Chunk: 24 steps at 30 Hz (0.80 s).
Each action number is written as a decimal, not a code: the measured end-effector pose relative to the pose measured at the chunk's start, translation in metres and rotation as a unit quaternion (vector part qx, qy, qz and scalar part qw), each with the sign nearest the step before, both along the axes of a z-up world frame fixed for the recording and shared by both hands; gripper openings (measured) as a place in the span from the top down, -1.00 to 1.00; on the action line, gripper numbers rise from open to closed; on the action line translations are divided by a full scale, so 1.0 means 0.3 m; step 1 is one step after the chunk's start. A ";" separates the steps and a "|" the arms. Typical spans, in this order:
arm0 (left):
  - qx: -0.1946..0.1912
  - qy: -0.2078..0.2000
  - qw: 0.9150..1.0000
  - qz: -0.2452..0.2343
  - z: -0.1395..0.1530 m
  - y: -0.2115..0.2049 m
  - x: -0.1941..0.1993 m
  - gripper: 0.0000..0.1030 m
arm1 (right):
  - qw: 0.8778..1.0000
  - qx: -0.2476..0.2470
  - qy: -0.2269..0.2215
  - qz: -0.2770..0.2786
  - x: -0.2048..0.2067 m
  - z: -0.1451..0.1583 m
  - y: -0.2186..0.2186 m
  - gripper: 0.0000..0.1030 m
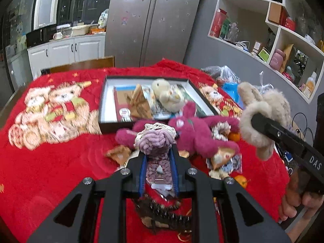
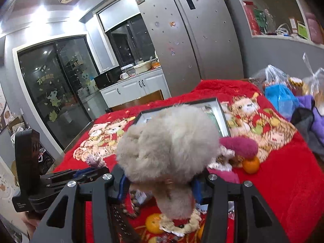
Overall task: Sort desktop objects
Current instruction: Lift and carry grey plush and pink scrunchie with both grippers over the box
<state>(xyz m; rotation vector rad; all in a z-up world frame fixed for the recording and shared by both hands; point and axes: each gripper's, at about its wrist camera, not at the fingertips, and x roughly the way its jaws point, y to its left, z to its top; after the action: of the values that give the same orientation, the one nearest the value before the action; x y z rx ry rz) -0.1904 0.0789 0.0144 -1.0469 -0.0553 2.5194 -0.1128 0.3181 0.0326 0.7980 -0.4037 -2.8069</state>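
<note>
My left gripper (image 1: 157, 151) is shut on a purple-pink knitted toy (image 1: 155, 139) and holds it above the red cloth. My right gripper (image 2: 160, 179) is shut on a fluffy beige plush (image 2: 168, 141), which fills the middle of the right wrist view; it also shows in the left wrist view (image 1: 263, 109), lifted at the right. A black-rimmed box (image 1: 105, 93) holds packets and a cream plush (image 1: 168, 95); its rim shows behind the beige plush (image 2: 221, 113). A magenta plush bear (image 1: 198, 133) lies in front of the box.
Tangerines (image 2: 251, 165) and small knitted pieces lie on the red teddy-print cloth (image 1: 50, 162). A dark hair clip (image 1: 162, 214) lies under my left gripper. Plastic bags (image 2: 281, 95) and clothes pile at the table's right side. A fridge and wall shelves stand behind.
</note>
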 end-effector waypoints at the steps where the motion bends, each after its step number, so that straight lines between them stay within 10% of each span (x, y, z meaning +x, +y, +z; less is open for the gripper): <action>1: 0.000 0.003 1.000 0.002 0.019 -0.001 -0.012 0.59 | 1.000 0.002 0.002 0.000 -0.004 0.011 -0.004 0.04; 24: -0.034 0.026 0.998 0.049 0.185 0.130 -0.564 0.59 | 0.998 0.070 -0.011 -0.002 -0.472 0.206 0.071 0.03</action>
<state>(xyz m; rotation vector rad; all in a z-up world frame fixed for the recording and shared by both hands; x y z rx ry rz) -0.3595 0.1181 0.0698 -1.0263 -0.0075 2.6536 -0.2543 0.3396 0.0943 0.8561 -0.2143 -2.8579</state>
